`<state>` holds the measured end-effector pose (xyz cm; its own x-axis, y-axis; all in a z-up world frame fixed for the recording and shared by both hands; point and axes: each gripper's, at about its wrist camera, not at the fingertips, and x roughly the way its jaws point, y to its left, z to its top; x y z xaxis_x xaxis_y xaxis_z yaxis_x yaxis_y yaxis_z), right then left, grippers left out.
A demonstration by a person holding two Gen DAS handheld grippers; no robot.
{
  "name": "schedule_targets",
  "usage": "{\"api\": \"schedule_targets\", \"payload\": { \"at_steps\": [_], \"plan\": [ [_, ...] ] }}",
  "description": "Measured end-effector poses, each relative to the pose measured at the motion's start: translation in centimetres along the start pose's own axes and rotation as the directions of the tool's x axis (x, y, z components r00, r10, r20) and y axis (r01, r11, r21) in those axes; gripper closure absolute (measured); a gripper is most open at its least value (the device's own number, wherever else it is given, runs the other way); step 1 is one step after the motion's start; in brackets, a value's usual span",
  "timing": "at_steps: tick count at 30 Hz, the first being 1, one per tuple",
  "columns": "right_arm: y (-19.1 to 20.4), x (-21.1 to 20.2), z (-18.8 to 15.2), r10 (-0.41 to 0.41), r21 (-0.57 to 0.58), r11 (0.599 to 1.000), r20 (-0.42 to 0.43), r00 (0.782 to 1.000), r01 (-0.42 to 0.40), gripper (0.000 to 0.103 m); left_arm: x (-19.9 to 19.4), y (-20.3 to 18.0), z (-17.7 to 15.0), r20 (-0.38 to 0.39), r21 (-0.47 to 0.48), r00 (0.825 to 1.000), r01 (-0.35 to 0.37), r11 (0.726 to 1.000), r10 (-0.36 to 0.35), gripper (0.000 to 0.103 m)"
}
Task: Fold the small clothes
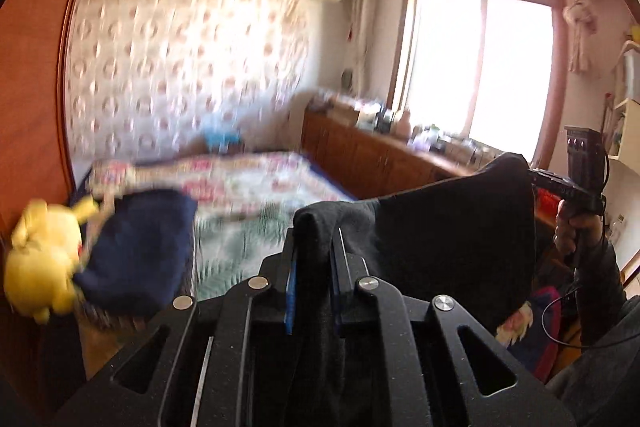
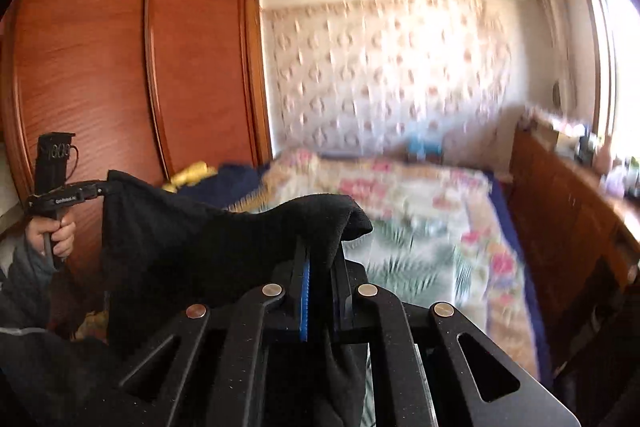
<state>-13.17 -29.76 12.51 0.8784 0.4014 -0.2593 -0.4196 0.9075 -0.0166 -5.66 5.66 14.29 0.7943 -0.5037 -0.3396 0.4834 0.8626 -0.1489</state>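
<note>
A black garment (image 1: 448,227) hangs stretched in the air between my two grippers, above the bed. My left gripper (image 1: 314,251) is shut on one corner of it; the cloth bunches over the fingertips. My right gripper (image 2: 322,259) is shut on the other corner, seen in the right wrist view as black cloth (image 2: 192,243) draped over the jaws. In the left wrist view the right gripper (image 1: 532,175) shows at the far right, pinching the garment's top edge. In the right wrist view the left gripper (image 2: 102,189) shows at the far left, doing the same.
A bed with a floral quilt (image 2: 420,219) lies ahead and below. A dark blue cloth (image 1: 140,251) and a yellow plush toy (image 1: 40,259) sit at its left edge. A wooden wardrobe (image 2: 120,67) stands left, a low wooden cabinet (image 1: 380,163) under the window right.
</note>
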Motion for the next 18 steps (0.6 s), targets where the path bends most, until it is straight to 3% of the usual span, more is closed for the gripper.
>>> {"api": "schedule_targets", "payload": {
  "at_steps": [7,18],
  "plan": [
    [0.2,-5.8,7.4,0.011,-0.05,0.999,0.12,0.993,-0.005,0.096,-5.7,-1.3,5.8,0.131,0.03,0.991,0.034,0.999,-0.038,0.089],
    [2.5,-11.4,14.2,-0.05,-0.166,0.982,0.237,0.97,0.092,0.096,-9.2,-2.0,12.2,0.261,0.111,0.965,-0.055,0.992,0.024,0.089]
  ]
}}
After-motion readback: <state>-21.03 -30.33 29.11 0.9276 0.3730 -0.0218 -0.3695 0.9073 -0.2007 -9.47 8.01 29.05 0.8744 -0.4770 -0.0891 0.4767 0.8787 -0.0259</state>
